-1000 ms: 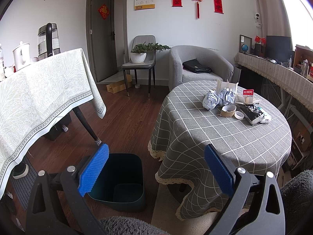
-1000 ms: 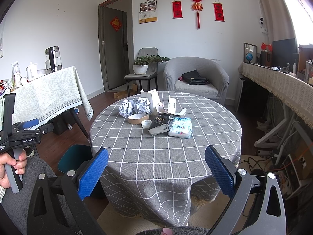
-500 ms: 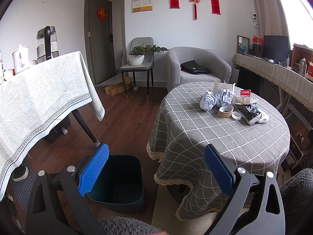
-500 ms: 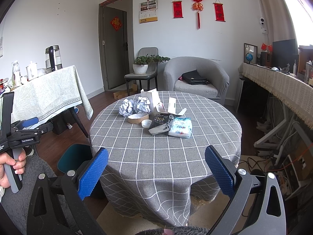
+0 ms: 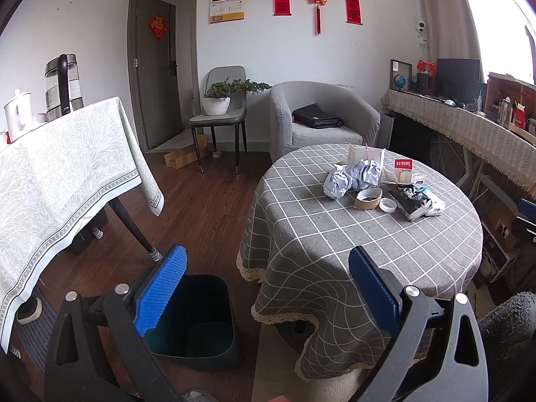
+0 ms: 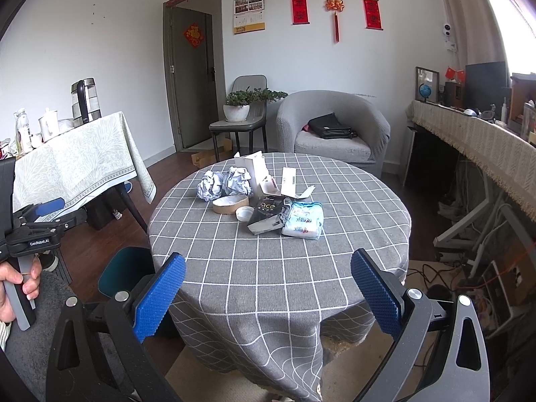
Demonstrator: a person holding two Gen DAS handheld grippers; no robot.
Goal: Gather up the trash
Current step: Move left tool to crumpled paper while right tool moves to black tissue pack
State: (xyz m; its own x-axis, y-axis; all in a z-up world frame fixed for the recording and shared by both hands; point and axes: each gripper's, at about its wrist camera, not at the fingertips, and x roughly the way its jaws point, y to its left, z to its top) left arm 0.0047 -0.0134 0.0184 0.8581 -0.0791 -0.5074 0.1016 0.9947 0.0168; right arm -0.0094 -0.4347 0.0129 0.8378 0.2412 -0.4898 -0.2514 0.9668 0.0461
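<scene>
Trash lies in a heap on the round table with the grey checked cloth (image 6: 268, 268): two crumpled paper balls (image 6: 222, 184), a tape roll (image 6: 230, 204), a white cap (image 6: 244, 213), a black packet (image 6: 268, 214), a blue-white wrapper (image 6: 304, 222) and torn white cartons (image 6: 256, 171). The same heap (image 5: 368, 184) shows in the left wrist view. A dark teal bin (image 5: 197, 321) stands on the floor left of the table. My left gripper (image 5: 268, 288) hangs open above the bin and table edge. My right gripper (image 6: 268, 291) is open at the table's near edge, empty.
A table with a pale green cloth (image 5: 60, 174) holds a kettle (image 5: 63, 83) at the left. A chair with a potted plant (image 6: 239, 107) and a grey armchair (image 6: 335, 130) stand behind. A long sideboard (image 6: 469, 134) runs along the right. A hand (image 6: 13, 284) holds the left gripper.
The left gripper has drifted slightly up and back, so the table and bin sit a little lower in its view. The right gripper has barely moved. Both stay open.
</scene>
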